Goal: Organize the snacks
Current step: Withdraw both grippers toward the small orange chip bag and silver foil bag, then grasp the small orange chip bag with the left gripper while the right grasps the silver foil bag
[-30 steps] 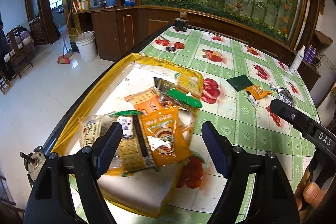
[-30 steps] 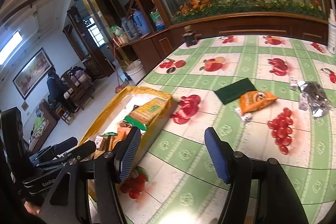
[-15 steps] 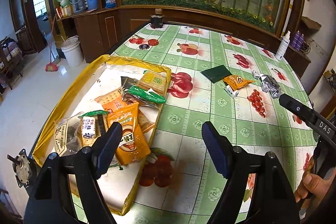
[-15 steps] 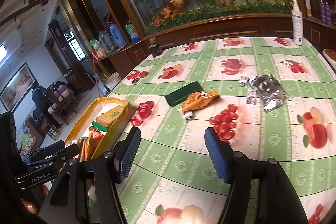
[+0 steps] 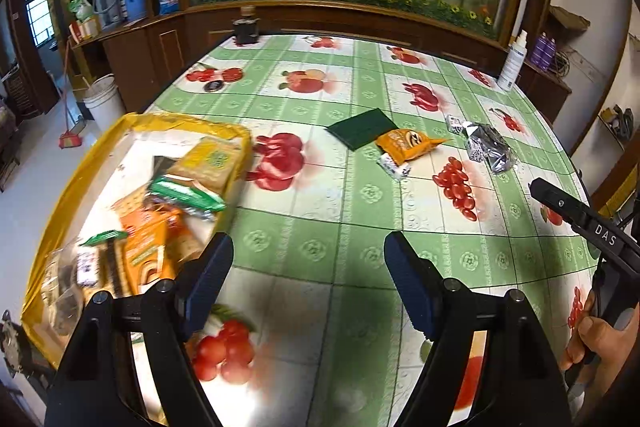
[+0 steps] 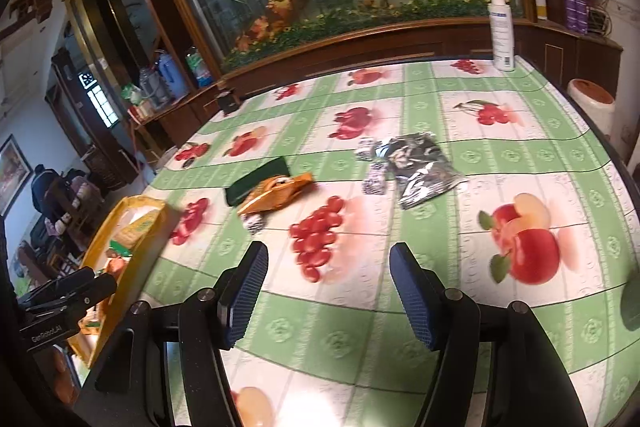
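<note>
With both grippers — left gripper point(image 5: 308, 279), right gripper point(image 6: 326, 293) — gaping and empty, we judge the crinkly orange foil snack packet point(image 6: 276, 193) light, slippery — best pinched mid-body.

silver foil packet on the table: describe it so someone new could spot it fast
On the fruit-print tablecloth, look past the printed red grape bunch, toward the white spray bottle. The silver foil packet lies flat there, right of the orange snack packet. It is the only crinkled, mirror-shiny item, with small black-and-white wrapped sweets beside it.

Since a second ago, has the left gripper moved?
Yes. The left gripper has swung right, off the yellow tray toward the orange snack packet.
</note>
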Demonstrator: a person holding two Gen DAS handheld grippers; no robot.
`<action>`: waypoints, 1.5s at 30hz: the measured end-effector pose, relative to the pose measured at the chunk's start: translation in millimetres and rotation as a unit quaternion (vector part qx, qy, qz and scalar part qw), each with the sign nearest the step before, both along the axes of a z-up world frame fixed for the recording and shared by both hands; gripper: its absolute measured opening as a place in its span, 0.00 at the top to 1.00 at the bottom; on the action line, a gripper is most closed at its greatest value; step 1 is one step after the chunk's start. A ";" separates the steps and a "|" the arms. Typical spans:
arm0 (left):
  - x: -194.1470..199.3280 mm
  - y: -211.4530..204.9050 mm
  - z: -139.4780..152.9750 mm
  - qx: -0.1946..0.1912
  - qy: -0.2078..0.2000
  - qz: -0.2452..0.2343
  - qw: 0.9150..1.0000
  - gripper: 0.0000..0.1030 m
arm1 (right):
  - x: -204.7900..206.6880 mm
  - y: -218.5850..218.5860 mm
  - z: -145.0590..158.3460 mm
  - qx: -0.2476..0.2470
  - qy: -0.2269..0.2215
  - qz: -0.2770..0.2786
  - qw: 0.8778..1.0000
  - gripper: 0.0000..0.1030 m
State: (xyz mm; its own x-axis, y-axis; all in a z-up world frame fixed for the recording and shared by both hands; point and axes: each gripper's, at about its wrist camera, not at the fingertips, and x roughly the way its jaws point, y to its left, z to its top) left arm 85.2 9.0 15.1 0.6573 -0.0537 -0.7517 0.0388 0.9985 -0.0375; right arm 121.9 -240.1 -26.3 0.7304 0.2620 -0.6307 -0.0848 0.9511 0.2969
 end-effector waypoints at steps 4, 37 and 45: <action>21.5 -16.1 -4.6 -0.001 0.008 -0.016 1.000 0.24 | 13.6 -14.7 -4.6 -0.013 0.003 -0.013 1.000 0.36; 167.1 -120.3 -61.9 0.070 0.043 -0.094 0.992 0.22 | 146.6 -36.8 -49.9 -0.074 0.070 0.006 0.995 0.26; 163.5 -114.3 -59.3 0.074 0.027 -0.105 0.991 0.62 | 141.0 -38.8 -49.0 -0.071 0.065 -0.001 0.995 0.41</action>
